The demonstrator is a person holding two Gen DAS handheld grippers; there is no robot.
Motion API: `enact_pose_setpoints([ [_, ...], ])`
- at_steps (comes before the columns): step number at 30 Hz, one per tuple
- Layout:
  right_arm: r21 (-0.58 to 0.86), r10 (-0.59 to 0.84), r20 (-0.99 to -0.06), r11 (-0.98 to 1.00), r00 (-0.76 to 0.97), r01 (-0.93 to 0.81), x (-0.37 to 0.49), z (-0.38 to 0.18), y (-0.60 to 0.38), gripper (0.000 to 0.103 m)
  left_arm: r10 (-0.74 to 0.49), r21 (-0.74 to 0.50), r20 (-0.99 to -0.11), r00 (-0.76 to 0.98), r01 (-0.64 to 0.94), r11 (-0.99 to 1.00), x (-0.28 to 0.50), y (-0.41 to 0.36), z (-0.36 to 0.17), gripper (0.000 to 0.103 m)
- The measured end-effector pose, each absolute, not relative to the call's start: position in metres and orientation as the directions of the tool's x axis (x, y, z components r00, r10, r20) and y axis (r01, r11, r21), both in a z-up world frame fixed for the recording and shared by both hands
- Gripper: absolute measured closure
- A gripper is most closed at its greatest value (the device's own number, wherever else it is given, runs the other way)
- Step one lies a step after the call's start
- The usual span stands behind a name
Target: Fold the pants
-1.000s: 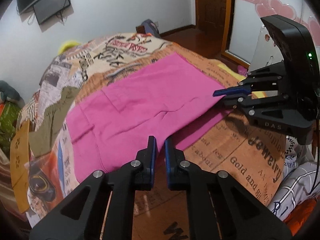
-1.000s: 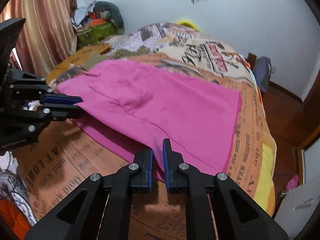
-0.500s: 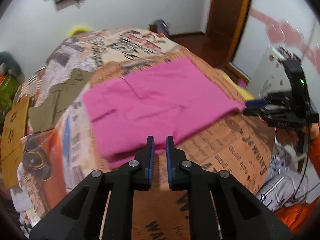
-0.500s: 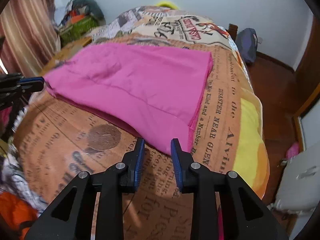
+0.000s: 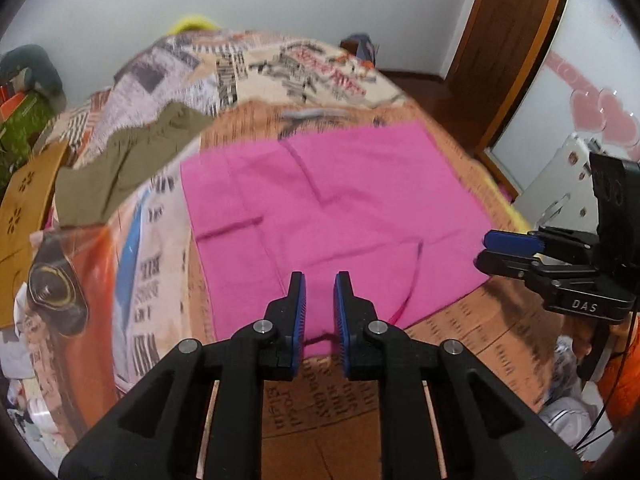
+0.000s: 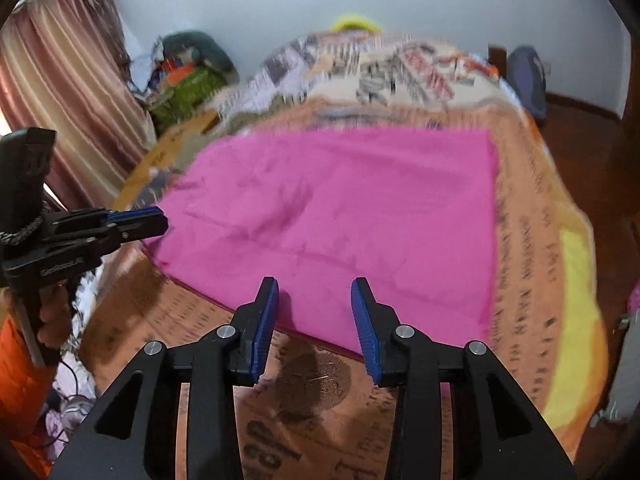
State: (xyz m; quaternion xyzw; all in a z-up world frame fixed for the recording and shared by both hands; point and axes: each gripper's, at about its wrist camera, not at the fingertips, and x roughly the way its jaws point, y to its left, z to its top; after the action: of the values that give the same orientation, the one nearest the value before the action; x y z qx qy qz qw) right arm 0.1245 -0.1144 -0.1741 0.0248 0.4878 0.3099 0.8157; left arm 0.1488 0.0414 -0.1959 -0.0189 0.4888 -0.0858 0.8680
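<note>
The pink pants [image 5: 332, 208] lie folded flat on the printed bedspread [image 5: 168, 264], and also show in the right wrist view [image 6: 352, 216]. My left gripper [image 5: 320, 280] hovers over the pants' near edge, its jaws a small gap apart and empty. It also shows at the left of the right wrist view [image 6: 158, 218]. My right gripper [image 6: 314, 286] is open and empty above the pants' near edge. It also shows at the right of the left wrist view [image 5: 490, 246], just off the pants' right edge.
An olive green garment [image 5: 124, 164] lies on the bed to the left of the pants. A cardboard box [image 5: 24, 208] and clutter stand at the bed's left side. A wooden door [image 5: 508, 40] and the floor are on the right. Bedding lies at the near edge [image 5: 572, 420].
Both grippers have let go of the pants and pulled back and up. The right jaws opened wide, the left opened slightly. The pants now lie folded flat.
</note>
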Motion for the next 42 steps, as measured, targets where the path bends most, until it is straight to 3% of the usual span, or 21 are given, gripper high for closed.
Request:
enact_pose_setpoints([
  [4, 0.359, 0.527, -0.787, 0.814, 0.321, -0.458, 0.122, -0.192, -0.127, 0.068, -0.158, -0.111, -0.848, 0.505, 0.121, 0.986, 0.139, 0.050, -0.206, 0.088],
  [6, 0.362, 0.515, -0.794, 0.827, 0.321, -0.430, 0.123, -0.194, -0.141, 0.068, -0.155, -0.114, -0.848, 0.506, 0.112, 0.987, 0.135, 0.058, -0.206, 0.076],
  [8, 0.363, 0.496, -0.804, 0.846, 0.327, -0.390, 0.122, -0.200, -0.159, 0.068, -0.176, -0.145, -0.842, 0.510, 0.101, 0.984, 0.129, 0.066, -0.208, 0.073],
  [19, 0.273, 0.379, -0.853, 0.910, 0.359, -0.312, 0.121, -0.196, -0.196, 0.066, -0.168, -0.151, -0.831, 0.531, 0.075, 0.986, 0.127, 0.074, -0.187, 0.071],
  [22, 0.268, 0.385, -0.837, 0.907, 0.388, -0.324, 0.127, -0.182, -0.197, 0.066, -0.151, -0.142, -0.816, 0.558, 0.060, 0.988, 0.132, 0.084, -0.172, 0.059],
  [24, 0.264, 0.389, -0.824, 0.907, 0.411, -0.329, 0.135, -0.173, -0.196, 0.066, -0.139, -0.140, -0.806, 0.575, 0.043, 0.989, 0.140, 0.093, -0.163, 0.045],
  [32, 0.222, 0.383, -0.783, 0.908, 0.491, -0.354, 0.174, -0.152, -0.184, 0.062, -0.054, -0.116, -0.802, 0.595, -0.065, 0.991, 0.196, 0.127, -0.157, 0.044],
  [42, 0.170, 0.339, -0.785, 0.923, 0.518, -0.346, 0.231, -0.167, -0.178, 0.062, -0.084, -0.158, -0.845, 0.528, -0.095, 0.983, 0.259, 0.144, -0.198, 0.044],
])
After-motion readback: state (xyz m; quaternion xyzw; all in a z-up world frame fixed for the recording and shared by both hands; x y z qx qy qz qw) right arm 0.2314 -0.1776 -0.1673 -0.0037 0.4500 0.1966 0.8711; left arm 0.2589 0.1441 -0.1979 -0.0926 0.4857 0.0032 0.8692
